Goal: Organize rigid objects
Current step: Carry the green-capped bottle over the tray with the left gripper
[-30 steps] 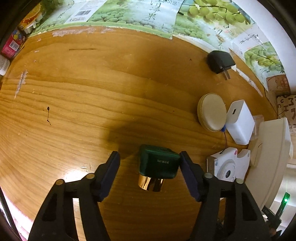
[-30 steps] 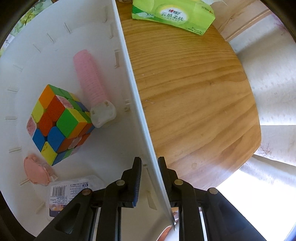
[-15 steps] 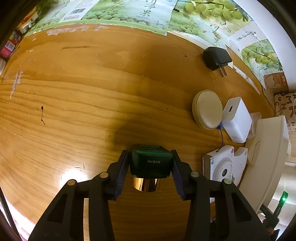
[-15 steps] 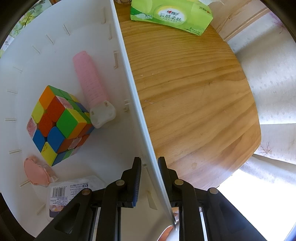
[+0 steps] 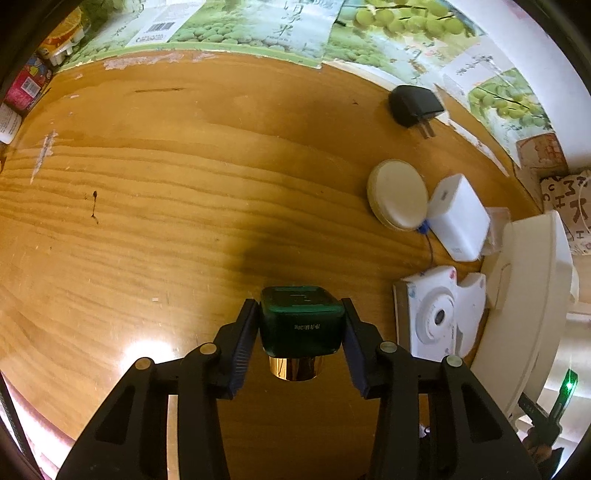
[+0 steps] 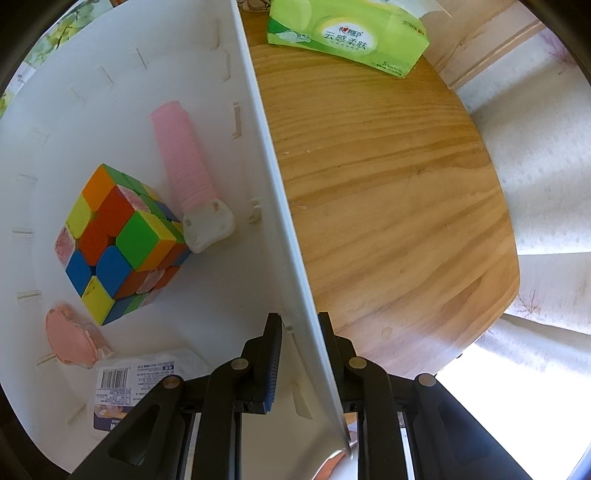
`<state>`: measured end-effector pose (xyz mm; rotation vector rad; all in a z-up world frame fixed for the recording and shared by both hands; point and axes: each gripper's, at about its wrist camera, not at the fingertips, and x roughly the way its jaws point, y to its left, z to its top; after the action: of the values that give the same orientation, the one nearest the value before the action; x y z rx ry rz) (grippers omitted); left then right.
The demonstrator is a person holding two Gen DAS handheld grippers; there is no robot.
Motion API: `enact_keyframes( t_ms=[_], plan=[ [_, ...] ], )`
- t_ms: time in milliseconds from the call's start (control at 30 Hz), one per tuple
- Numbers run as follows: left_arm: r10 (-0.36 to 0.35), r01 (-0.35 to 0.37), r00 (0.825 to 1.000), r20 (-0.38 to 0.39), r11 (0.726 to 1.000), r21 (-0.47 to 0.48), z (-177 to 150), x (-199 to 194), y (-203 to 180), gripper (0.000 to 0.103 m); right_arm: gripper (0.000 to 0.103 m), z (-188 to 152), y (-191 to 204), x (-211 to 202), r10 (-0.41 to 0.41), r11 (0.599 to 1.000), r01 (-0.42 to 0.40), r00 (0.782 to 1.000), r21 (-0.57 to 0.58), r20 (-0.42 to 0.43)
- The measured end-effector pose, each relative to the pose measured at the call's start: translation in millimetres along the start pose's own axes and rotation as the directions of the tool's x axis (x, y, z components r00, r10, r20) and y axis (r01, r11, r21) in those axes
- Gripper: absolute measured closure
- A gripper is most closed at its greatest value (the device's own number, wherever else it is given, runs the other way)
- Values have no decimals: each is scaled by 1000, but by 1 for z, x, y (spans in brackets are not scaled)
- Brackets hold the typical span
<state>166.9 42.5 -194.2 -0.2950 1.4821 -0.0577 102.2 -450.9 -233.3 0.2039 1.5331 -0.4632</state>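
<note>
My left gripper (image 5: 299, 308) is shut on a dark green square bottle (image 5: 301, 326) with a gold cap, both pads pressing on its sides just above the wooden table (image 5: 184, 221). In the right wrist view my right gripper (image 6: 300, 321) is shut on the thin side wall of a white bin (image 6: 273, 173), one finger inside and one outside. The bin holds a colour cube (image 6: 118, 243), a pink tube with a white cap (image 6: 184, 158), a small pink item (image 6: 70, 339) and a barcoded packet (image 6: 129, 384). The same bin (image 5: 532, 295) shows at the right of the left wrist view.
On the table right of the bottle lie a black plug charger (image 5: 413, 105), a round cream case (image 5: 399, 194), a white adapter (image 5: 460, 216) and a white instant camera (image 5: 436, 317). A green tissue pack (image 6: 347, 35) lies beyond the bin. The table's edge runs close on the right.
The left gripper's jaws came together from wide apart onto the green bottle, and the gripper has shifted slightly with the bottle in it. The right gripper and the bin stayed put.
</note>
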Motion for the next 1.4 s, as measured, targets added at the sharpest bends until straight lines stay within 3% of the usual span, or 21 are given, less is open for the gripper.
enact_keyframes(
  t_ms=[467, 800, 1133, 1400],
  plan=[
    [-13, 12, 998, 68, 1000, 14, -47, -34, -31, 56, 84, -7, 6, -7, 45, 994, -43, 999, -97, 22],
    [-35, 29, 989, 144, 999, 43, -82, -73, -76, 56, 85, -7, 13, -14, 79, 972, -76, 997, -223, 6],
    [-72, 32, 972, 223, 983, 178, -105, -107, -145, 56, 85, -8, 14, -17, 126, 932, -120, 992, -343, -6],
    [-90, 24, 968, 234, 962, 271, -122, -113, -206, 56, 90, -8, 9, -12, 165, 894, -158, 986, -420, -21]
  ],
)
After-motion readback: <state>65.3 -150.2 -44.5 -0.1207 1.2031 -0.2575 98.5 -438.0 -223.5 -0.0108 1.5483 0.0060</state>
